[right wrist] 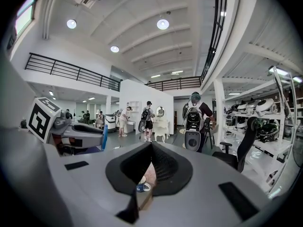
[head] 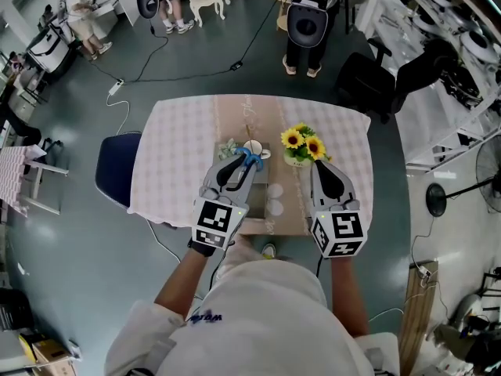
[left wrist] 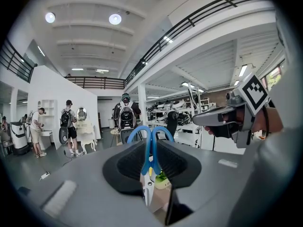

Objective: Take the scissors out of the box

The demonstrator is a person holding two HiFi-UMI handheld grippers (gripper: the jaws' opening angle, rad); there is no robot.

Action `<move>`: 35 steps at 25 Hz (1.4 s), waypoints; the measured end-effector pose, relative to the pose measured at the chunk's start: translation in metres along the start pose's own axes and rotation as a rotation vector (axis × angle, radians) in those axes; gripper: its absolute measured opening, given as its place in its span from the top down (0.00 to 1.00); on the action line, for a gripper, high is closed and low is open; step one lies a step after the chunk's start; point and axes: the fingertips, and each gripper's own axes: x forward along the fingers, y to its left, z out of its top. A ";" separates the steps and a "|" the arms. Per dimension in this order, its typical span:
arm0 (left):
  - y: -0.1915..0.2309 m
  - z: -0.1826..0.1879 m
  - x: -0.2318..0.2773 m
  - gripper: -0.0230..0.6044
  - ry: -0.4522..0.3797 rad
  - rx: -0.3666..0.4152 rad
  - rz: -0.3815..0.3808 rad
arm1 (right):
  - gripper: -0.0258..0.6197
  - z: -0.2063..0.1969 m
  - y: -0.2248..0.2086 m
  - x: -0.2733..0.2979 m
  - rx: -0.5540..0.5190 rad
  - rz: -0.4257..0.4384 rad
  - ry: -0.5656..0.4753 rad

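Gripping the scissors (left wrist: 150,148) just below their blue finger loops, my left gripper (left wrist: 151,163) holds them clenched, blades hanging down over the box (head: 274,227) at the table's (head: 168,163) near edge. The hold is narrow and on smooth plastic, so the scissors may pivot or slip back in. I cannot tell whether the tips clear the box rim; a sideways pull could snag them. My right gripper (right wrist: 150,161) is closed on nothing, level with the left one. The sunflowers (head: 304,142) and a cup (head: 254,149) stand mid-table just beyond; a forward swing risks toppling either.
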 end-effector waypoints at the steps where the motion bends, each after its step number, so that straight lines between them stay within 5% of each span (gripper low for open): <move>1: -0.001 0.000 0.000 0.83 0.000 0.000 -0.001 | 0.95 0.000 0.000 -0.001 -0.001 0.000 0.000; 35: -0.017 -0.014 0.001 0.83 0.027 -0.008 -0.008 | 0.95 -0.019 -0.024 -0.029 0.034 -0.061 0.006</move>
